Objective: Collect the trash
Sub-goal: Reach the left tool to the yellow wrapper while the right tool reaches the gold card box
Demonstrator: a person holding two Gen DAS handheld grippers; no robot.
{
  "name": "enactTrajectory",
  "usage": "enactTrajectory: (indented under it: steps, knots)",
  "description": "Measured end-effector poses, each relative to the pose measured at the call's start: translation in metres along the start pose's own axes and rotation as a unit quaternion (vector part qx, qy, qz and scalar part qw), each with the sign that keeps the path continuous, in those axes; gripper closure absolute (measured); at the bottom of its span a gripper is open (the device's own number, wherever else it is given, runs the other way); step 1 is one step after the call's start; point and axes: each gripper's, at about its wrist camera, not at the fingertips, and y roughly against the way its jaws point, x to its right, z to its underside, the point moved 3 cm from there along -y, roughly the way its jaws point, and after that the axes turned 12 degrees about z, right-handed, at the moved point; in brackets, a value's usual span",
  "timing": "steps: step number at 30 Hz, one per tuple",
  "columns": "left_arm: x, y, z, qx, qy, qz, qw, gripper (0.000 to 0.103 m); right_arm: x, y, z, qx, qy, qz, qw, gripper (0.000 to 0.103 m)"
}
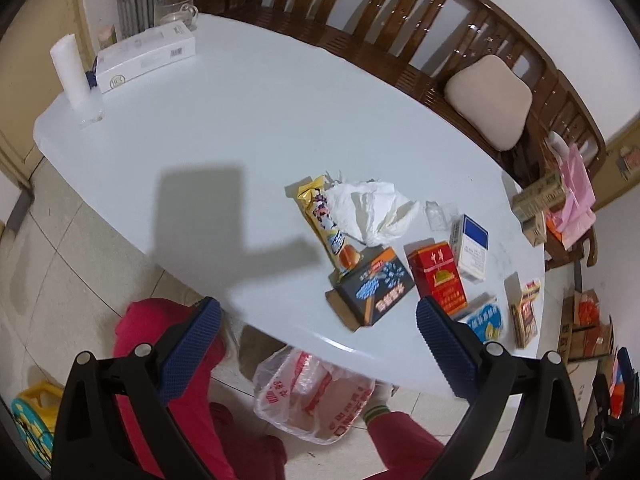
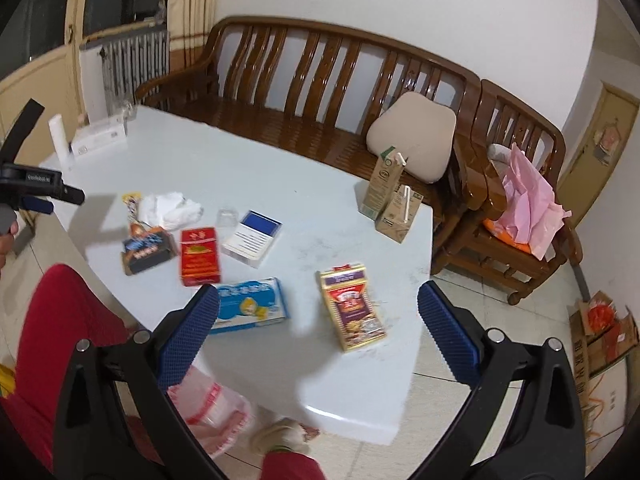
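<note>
Trash lies on the white table [image 1: 224, 152]: a crumpled tissue [image 1: 370, 210], a yellow snack wrapper [image 1: 326, 224], a dark box [image 1: 370, 290], a red cigarette box [image 1: 438, 278], a white-blue box [image 1: 470, 248], a light blue box [image 2: 252, 304], a purple-gold box [image 2: 354, 306] and two milk cartons [image 2: 390, 204]. A clear plastic bag [image 1: 312, 396] hangs below the table's near edge. My left gripper [image 1: 318, 350] is open and empty above the edge and bag. My right gripper [image 2: 318, 338] is open and empty, above the near table between the light blue and purple-gold boxes.
A paper roll [image 1: 72, 72], a long white box [image 1: 146, 56] and a glass cup [image 1: 176, 10] stand at the table's far end. A wooden bench [image 2: 320, 92] with a cushion [image 2: 412, 136] runs behind. A chair [image 2: 516, 208] holds pink bags. Cardboard boxes [image 2: 600, 332] sit on the floor right.
</note>
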Motion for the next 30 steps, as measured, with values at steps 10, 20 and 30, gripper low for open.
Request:
enactTrajectory:
  steps: [10,20,30]
  knots:
    - [0.016,-0.041,-0.016,-0.021,0.001,-0.027,0.9994,0.007,-0.001,-0.068,-0.002,-0.077,0.07,-0.046,0.993,0.006]
    - [0.003,-0.081,-0.02,-0.041,0.033,-0.05,0.9973,0.007,-0.019,-0.126,0.026,-0.134,0.106,-0.07,0.983,0.006]
    - [-0.009,-0.111,-0.022,-0.058,0.048,-0.077,0.9942,0.016,-0.008,-0.166,0.046,-0.182,0.094,-0.084,0.975,0.006]
